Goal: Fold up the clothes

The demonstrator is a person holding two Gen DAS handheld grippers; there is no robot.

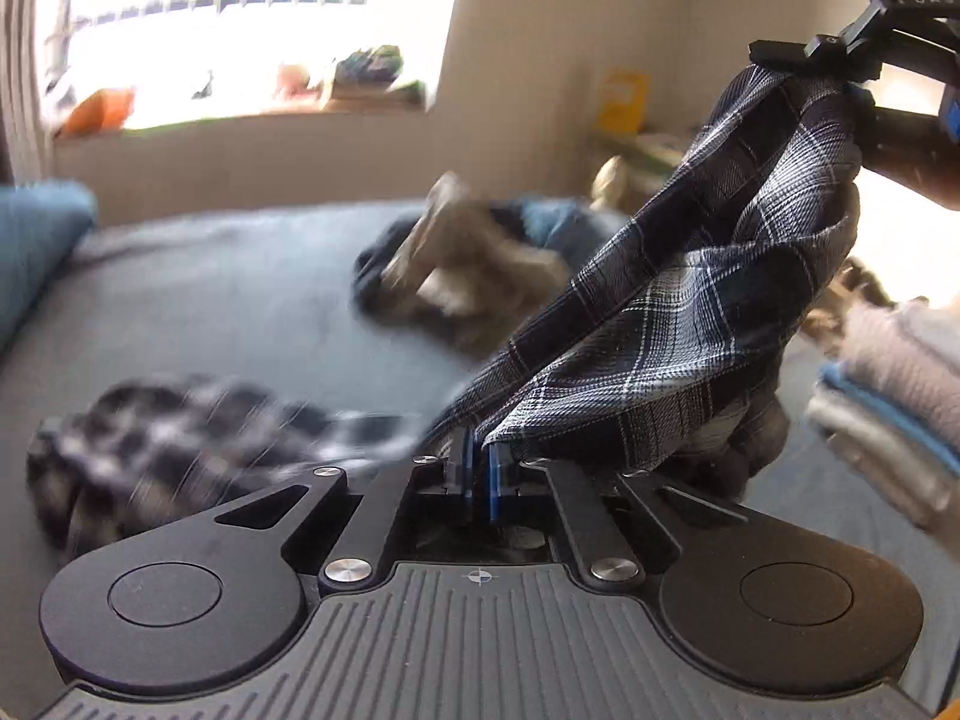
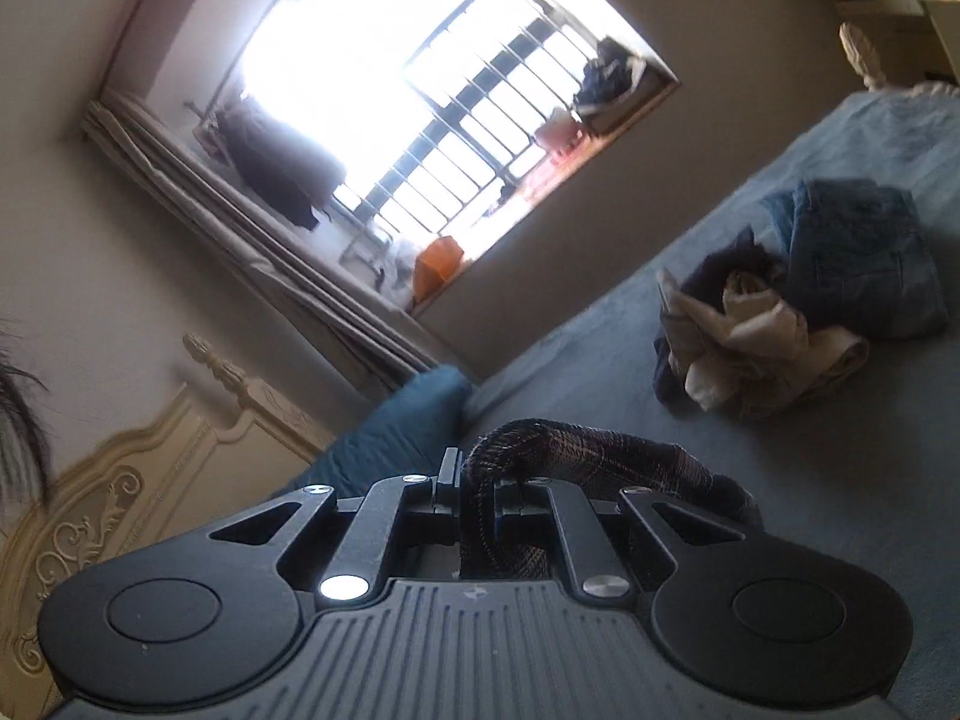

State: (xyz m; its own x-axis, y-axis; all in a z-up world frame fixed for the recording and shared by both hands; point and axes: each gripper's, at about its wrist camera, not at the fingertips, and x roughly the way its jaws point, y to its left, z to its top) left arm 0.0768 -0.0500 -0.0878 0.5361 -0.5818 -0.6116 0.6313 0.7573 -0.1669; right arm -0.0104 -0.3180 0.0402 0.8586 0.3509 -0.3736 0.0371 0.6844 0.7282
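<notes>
A dark plaid shirt [image 1: 678,312] hangs stretched in the air between both grippers. My left gripper [image 1: 478,468] is shut on one edge of it, low in the left wrist view. The right gripper [image 1: 840,69] holds the other end at the upper right of that view. In the right wrist view my right gripper [image 2: 477,483] is shut on a bunched fold of the plaid shirt [image 2: 606,462], which drapes over its right finger. A blurred part of the shirt [image 1: 180,432] trails down to the bed at the lower left.
A blue bed [image 2: 690,438] lies below. On it sits a heap of unfolded clothes [image 2: 762,348] with blue jeans [image 2: 858,258]. A stack of folded clothes [image 1: 900,384] is at the right. A blue pillow [image 2: 414,420], carved headboard [image 2: 150,480] and barred window [image 2: 420,90] are behind.
</notes>
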